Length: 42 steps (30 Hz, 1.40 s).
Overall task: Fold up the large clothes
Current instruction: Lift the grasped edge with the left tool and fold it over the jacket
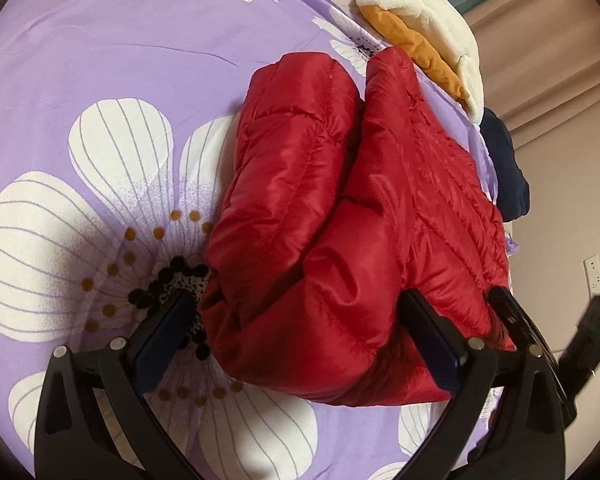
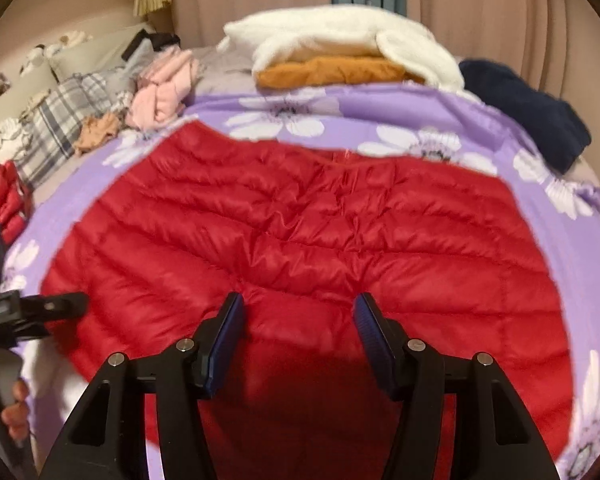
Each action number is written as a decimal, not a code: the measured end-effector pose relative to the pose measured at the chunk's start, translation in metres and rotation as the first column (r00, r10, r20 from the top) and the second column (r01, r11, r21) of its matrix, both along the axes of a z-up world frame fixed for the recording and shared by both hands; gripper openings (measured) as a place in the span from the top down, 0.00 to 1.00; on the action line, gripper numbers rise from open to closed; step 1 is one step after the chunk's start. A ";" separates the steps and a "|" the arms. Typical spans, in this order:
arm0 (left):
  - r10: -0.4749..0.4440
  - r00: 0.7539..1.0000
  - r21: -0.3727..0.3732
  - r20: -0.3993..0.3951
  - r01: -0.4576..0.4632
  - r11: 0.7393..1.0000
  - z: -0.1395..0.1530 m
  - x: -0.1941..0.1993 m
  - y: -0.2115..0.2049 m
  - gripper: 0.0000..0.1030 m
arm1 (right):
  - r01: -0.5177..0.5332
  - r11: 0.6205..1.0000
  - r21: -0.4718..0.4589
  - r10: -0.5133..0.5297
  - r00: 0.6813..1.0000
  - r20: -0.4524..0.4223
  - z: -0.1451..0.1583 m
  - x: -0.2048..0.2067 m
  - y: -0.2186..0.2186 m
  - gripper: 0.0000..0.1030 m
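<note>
Both fingers sets released over red jacket point(image 2: 284, 216); purple sheet point(image 1: 100, 60) bare leftward

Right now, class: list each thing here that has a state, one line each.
red puffer jacket: spread on the bed, sleeve folded over.
left tool: open wide, jacket edge between its fingers, ungripped.
right tool: open above the jacket.
white fleece: folded atop the orange garment.

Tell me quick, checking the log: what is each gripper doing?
Left gripper: open wide, straddling the red jacket, not gripping.
Right gripper: open, over the jacket, holding nothing.
</note>
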<state>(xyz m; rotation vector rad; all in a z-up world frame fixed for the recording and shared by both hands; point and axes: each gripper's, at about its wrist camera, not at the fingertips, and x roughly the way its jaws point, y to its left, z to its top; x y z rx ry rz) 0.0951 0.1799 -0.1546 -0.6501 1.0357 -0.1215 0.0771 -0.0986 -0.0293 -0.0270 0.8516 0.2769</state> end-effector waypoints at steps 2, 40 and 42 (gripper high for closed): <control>-0.002 1.000 -0.016 -0.002 0.002 1.000 0.000 0.003 0.000 0.01 | -0.012 1.000 -0.011 0.012 0.999 0.030 0.009 -0.012 0.001 0.42; -0.144 0.957 0.236 0.251 0.084 0.968 0.090 0.005 -0.074 0.58 | 0.029 0.999 0.045 -0.027 0.998 -0.061 -0.037 -0.003 -0.001 0.42; -0.173 0.945 0.268 0.276 0.098 0.959 0.099 0.003 -0.086 0.58 | 0.034 0.997 0.064 -0.029 0.997 -0.066 -0.037 -0.002 -0.004 0.42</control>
